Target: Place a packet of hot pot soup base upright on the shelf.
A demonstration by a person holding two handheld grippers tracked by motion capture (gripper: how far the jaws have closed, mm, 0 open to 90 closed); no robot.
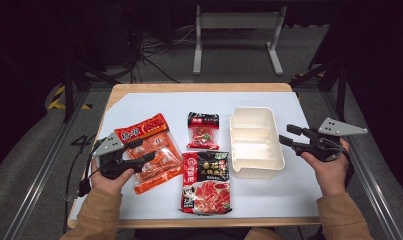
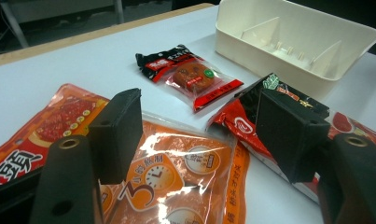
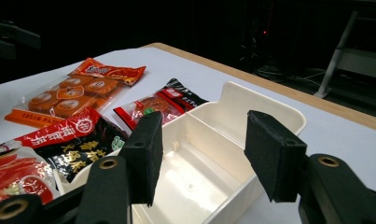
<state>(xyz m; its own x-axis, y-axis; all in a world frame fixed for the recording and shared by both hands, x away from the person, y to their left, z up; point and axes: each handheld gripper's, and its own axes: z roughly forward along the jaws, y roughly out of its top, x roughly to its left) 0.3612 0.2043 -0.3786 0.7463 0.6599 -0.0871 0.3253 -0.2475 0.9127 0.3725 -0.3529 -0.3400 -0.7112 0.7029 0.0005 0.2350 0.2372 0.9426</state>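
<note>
White sheeting covers the wooden desk (image 1: 154, 107), and four items lie on it between the person's two hands.

Item layout, high view:
- Orange packet (image 1: 148, 152): at the left, clear-windowed, with a red header band at its far end. It lies flat and at an angle.
- Small red-and-black packet (image 1: 203, 130): at the centre, on the far side, lying flat, well apart from the near edge.
- Large red-and-black packet (image 1: 206, 182): at the centre, on the near side, just beside the orange packet and close to the cream tray.
- Cream tray (image 1: 276, 145): at the right, rectangular, with internal dividers forming compartments. No contents are visible in the compartments.

Left gripper (image 1: 141, 150): held in the person's left hand (image 1: 109, 177) over the near left part of the orange packet. In the left gripper view the left gripper (image 2: 199, 135) has its fingers spread wide and released, with the orange packet (image 2: 176, 172) seen in the gap. Whether the fingers touch the packet cannot be told.

Right gripper (image 1: 287, 135): held in the person's right hand (image 1: 329, 170) just beside the right wall of the cream tray. In the right gripper view the right gripper (image 3: 202, 158) has its fingers spread and released, grasping nothing, with the cream tray (image 3: 279, 116) beyond them.
</note>
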